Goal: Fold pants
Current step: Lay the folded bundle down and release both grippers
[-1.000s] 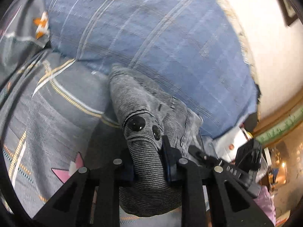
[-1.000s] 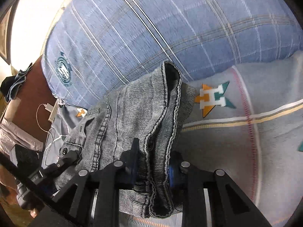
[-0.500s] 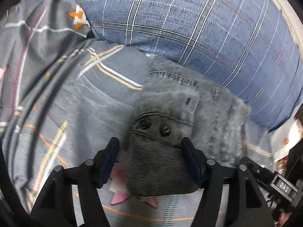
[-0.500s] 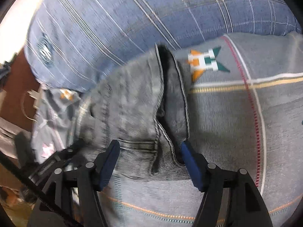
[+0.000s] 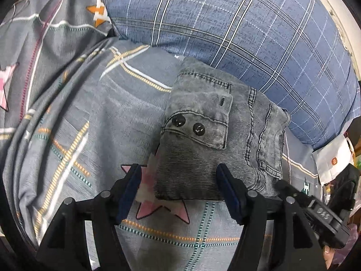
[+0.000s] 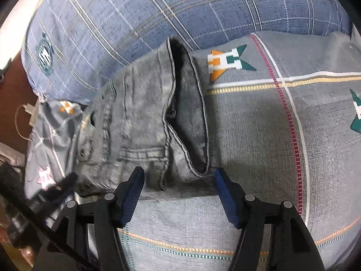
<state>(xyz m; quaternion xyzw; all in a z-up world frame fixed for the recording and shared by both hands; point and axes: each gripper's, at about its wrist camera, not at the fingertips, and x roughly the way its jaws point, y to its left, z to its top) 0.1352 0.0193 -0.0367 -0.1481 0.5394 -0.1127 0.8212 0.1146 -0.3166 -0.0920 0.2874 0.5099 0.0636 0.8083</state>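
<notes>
Showing pants (image 5: 209,144) buttons (image 5: 178,120) solely via left view, right view lacking.

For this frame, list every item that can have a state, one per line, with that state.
pants: folded into a compact bundle, lying on the bedsheet, against the pillow, released.
left gripper: open, fingers either side of the bundle's near edge, not pressing.
right gripper: jaws closing slightly, nothing gripped; bundle edge just ahead.
pillow: lying behind the pants.
bedsheet: spread, wrinkled at the left wrist view's left.

Dim indoor light, fisheye-warped, slightly blurred
</notes>
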